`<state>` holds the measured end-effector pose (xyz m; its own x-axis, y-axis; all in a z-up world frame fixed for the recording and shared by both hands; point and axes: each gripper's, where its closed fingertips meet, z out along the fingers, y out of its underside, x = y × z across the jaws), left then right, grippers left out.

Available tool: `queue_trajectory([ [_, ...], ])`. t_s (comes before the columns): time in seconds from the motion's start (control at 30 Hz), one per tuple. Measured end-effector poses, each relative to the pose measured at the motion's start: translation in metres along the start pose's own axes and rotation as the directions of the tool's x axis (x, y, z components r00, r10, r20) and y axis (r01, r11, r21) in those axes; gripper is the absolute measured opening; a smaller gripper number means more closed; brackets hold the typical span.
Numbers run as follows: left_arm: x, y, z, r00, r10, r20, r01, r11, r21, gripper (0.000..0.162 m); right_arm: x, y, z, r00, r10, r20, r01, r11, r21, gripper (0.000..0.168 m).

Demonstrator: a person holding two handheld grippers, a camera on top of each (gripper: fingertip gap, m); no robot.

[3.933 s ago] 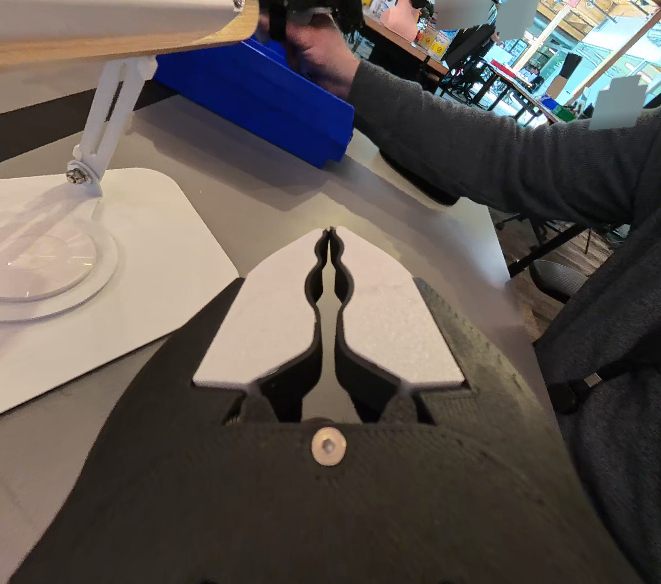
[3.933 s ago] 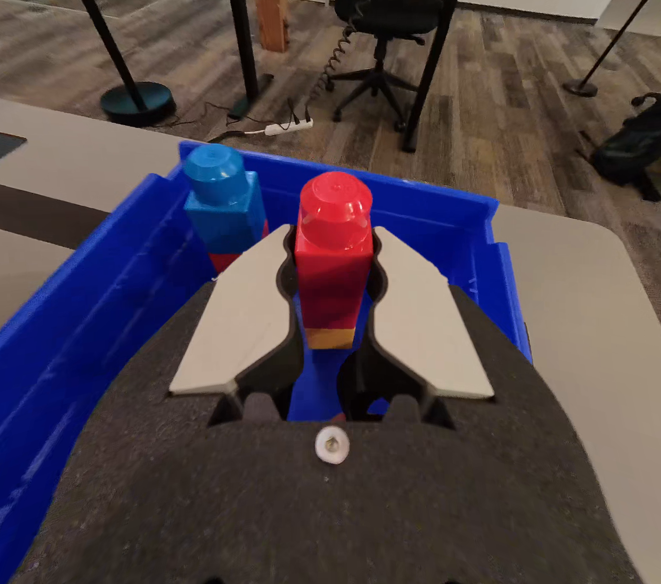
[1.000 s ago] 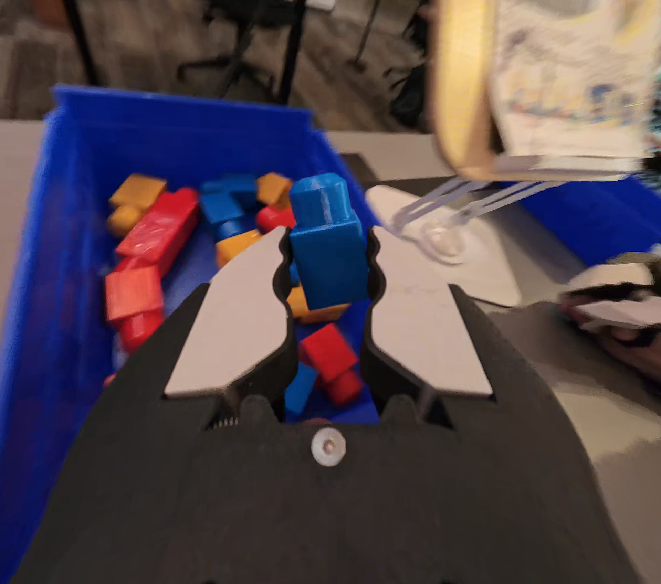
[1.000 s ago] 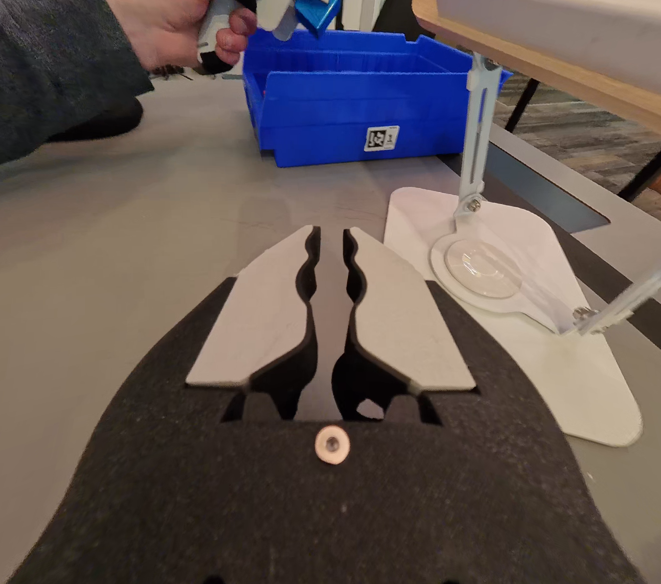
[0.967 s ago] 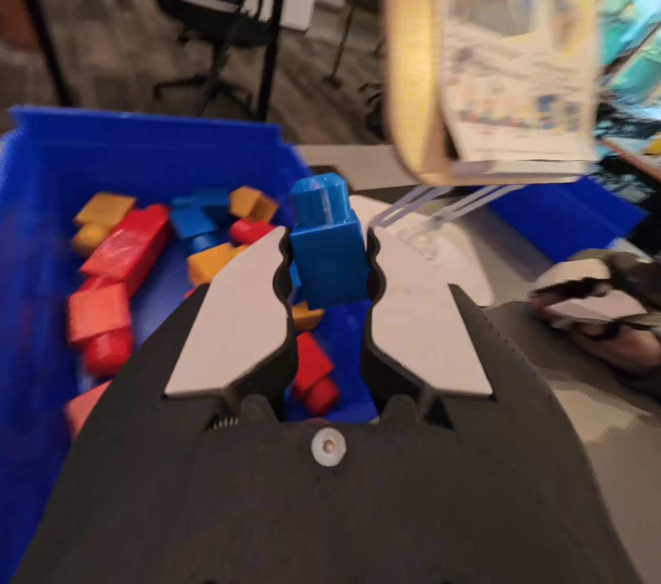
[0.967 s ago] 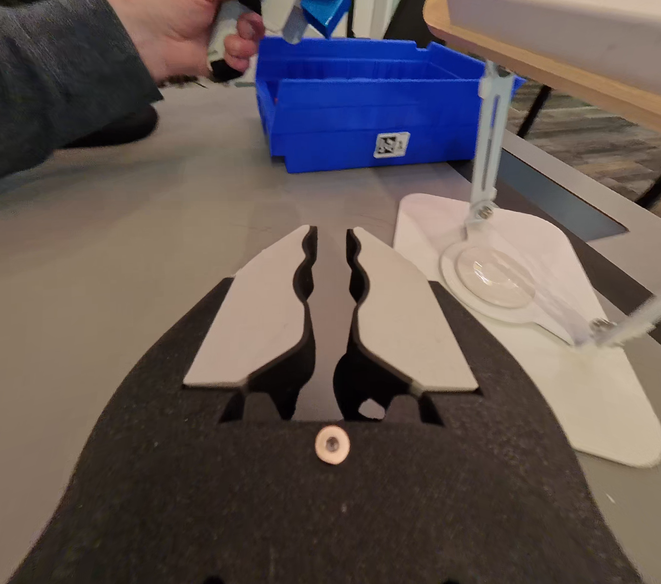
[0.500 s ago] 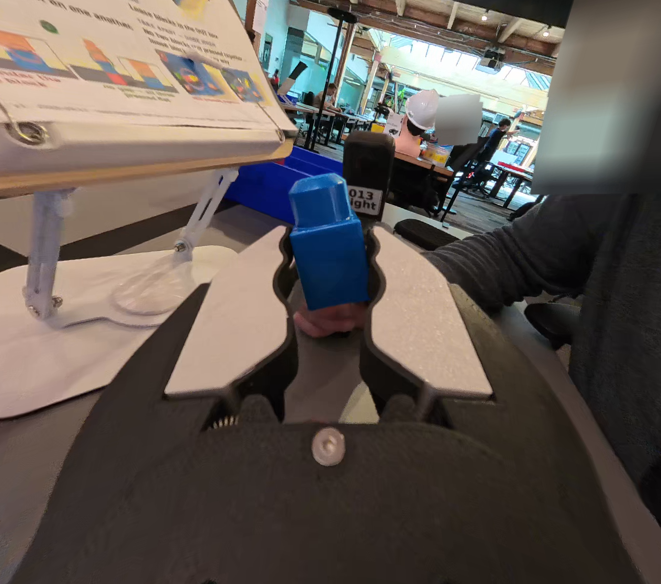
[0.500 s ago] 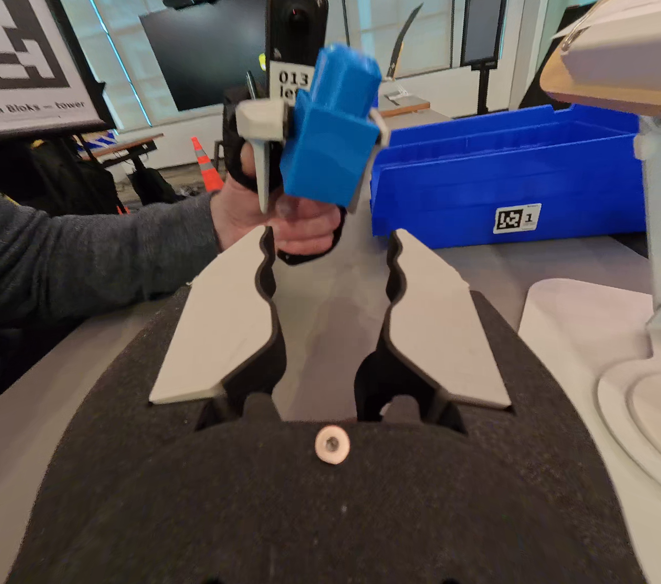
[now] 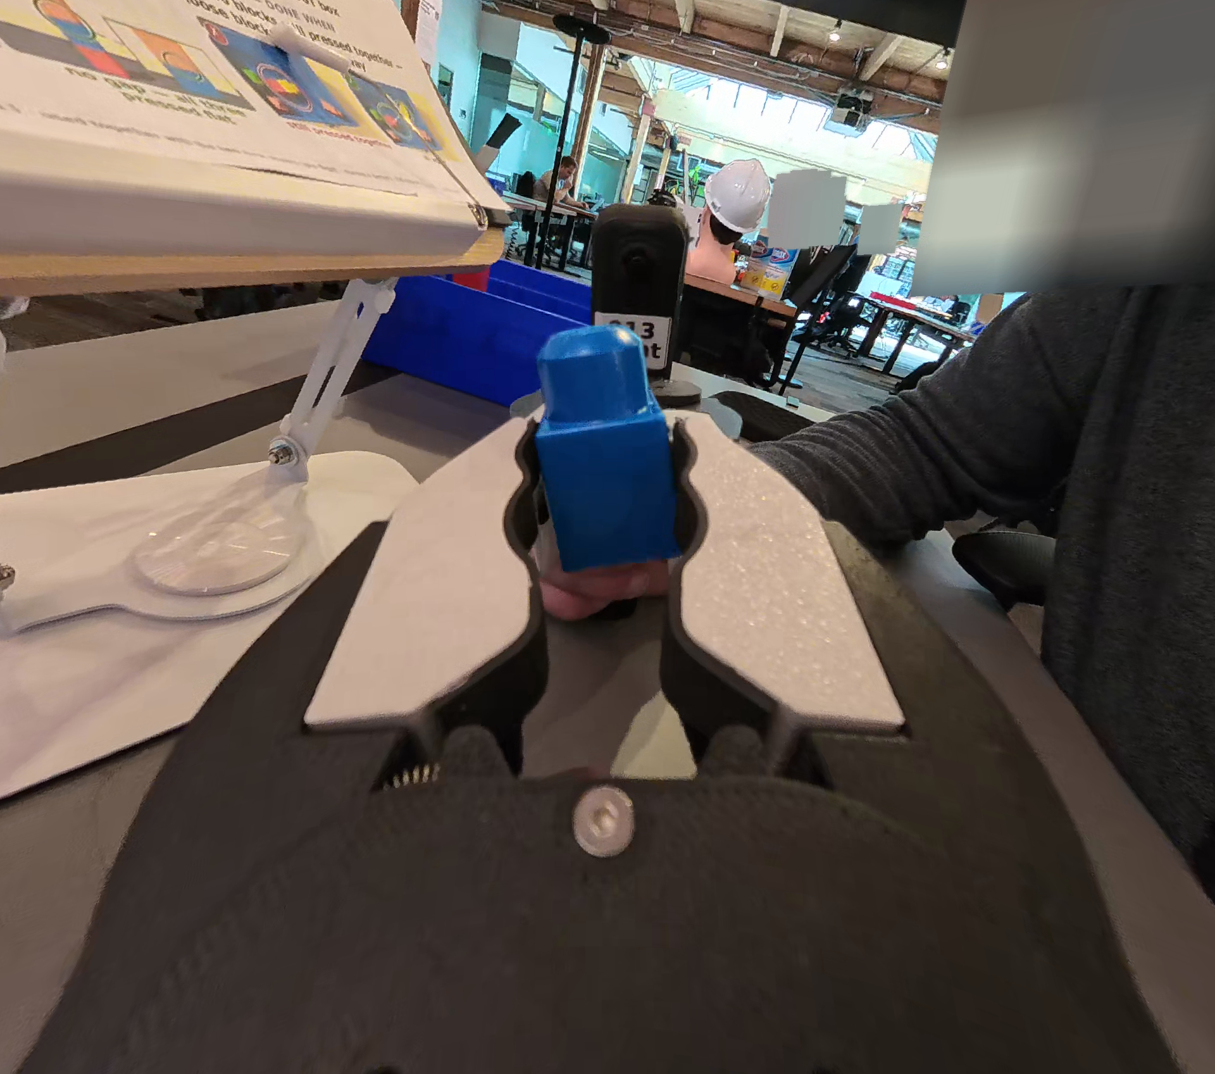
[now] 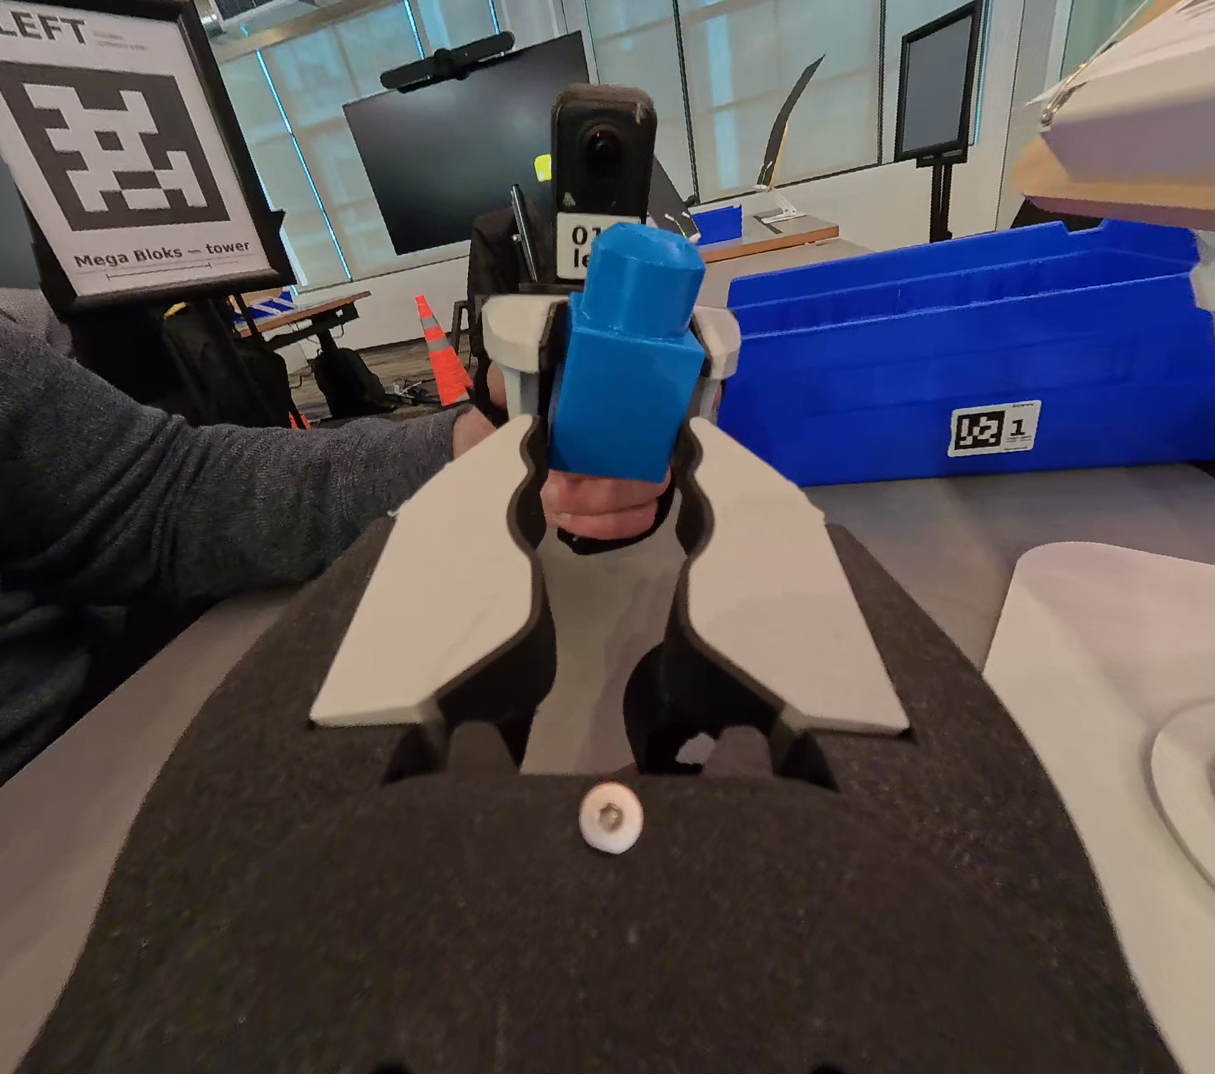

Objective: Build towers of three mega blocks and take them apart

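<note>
A blue mega block (image 9: 605, 490) with one round stud stands upright between the fingers of my left gripper (image 9: 601, 437), which is shut on it and holds it above the grey table. In the right wrist view the same block (image 10: 624, 385) faces me, held by the left gripper's white fingers (image 10: 513, 339). My right gripper (image 10: 608, 444) is open. Its tips flank the block's lower end closely, and I cannot tell if they touch. The right gripper's black camera body (image 9: 638, 266) shows behind the block.
A blue bin (image 10: 953, 358) stands on the table to the right and also shows in the left wrist view (image 9: 460, 332). A tilted instruction board (image 9: 197, 56) on a white base (image 9: 98, 549) is at the left. A framed sign (image 10: 118, 148) stands behind. Grey sleeves (image 9: 986, 418) cross the table. The grippers are tip to tip, or close to it.
The left gripper swung the blue block from over the bin to face the right gripper. The right gripper rose, opened, then narrowed around the block's lower end.
</note>
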<state>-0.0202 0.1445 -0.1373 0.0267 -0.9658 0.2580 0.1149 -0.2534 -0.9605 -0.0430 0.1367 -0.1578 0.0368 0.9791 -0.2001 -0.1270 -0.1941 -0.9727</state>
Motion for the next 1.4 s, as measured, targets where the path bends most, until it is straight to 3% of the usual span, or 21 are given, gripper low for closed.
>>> queue_trajectory([
  [0.13,0.003,-0.013,-0.009,0.999,0.042,0.01,-0.042,0.999,0.002,0.034,-0.005,0.008,0.004,0.999,-0.039,0.012,0.039,0.997,-0.066,0.036],
  [0.37,0.013,0.001,-0.001,0.996,0.092,-0.015,-0.093,0.991,-0.093,0.028,-0.009,0.011,0.008,0.998,-0.064,0.024,0.066,0.995,-0.082,0.04],
  [0.6,0.016,0.004,0.003,0.995,0.091,-0.03,-0.093,0.992,-0.083,0.028,-0.014,0.015,0.012,0.996,-0.069,0.052,0.074,0.992,-0.107,0.036],
  [0.7,0.012,-0.005,-0.009,0.995,0.098,0.021,-0.096,0.992,-0.086,0.028,-0.01,0.014,0.009,0.998,-0.056,0.035,0.06,0.993,-0.105,0.036],
  [0.77,0.001,-0.024,-0.031,0.982,0.129,0.134,-0.118,0.989,-0.09,0.029,-0.007,0.013,0.007,0.999,-0.04,0.027,0.042,0.994,-0.096,0.036],
  [0.9,-0.056,-0.048,-0.113,0.821,0.151,0.551,-0.013,0.969,-0.247,0.033,-0.005,0.012,0.005,0.999,-0.024,0.025,0.026,0.996,-0.088,0.036],
  [1.0,-0.085,-0.044,-0.167,0.679,0.115,0.725,0.187,0.928,-0.323,0.042,-0.008,0.016,0.008,0.999,-0.042,0.033,0.046,0.992,-0.117,0.036],
  [1.13,-0.115,-0.01,-0.206,0.542,0.051,0.839,0.453,0.823,-0.343,0.042,-0.01,0.018,0.009,0.998,-0.054,0.037,0.059,0.99,-0.129,0.036],
  [1.23,-0.131,0.021,-0.221,0.473,0.065,0.879,0.574,0.734,-0.363,0.043,-0.01,0.019,0.008,0.998,-0.048,0.04,0.053,0.99,-0.132,0.036],
  [1.4,-0.143,0.048,-0.234,0.357,0.069,0.931,0.711,0.627,-0.319,0.067,-0.012,0.02,0.009,0.997,-0.058,0.042,0.063,0.988,-0.139,0.036],
])
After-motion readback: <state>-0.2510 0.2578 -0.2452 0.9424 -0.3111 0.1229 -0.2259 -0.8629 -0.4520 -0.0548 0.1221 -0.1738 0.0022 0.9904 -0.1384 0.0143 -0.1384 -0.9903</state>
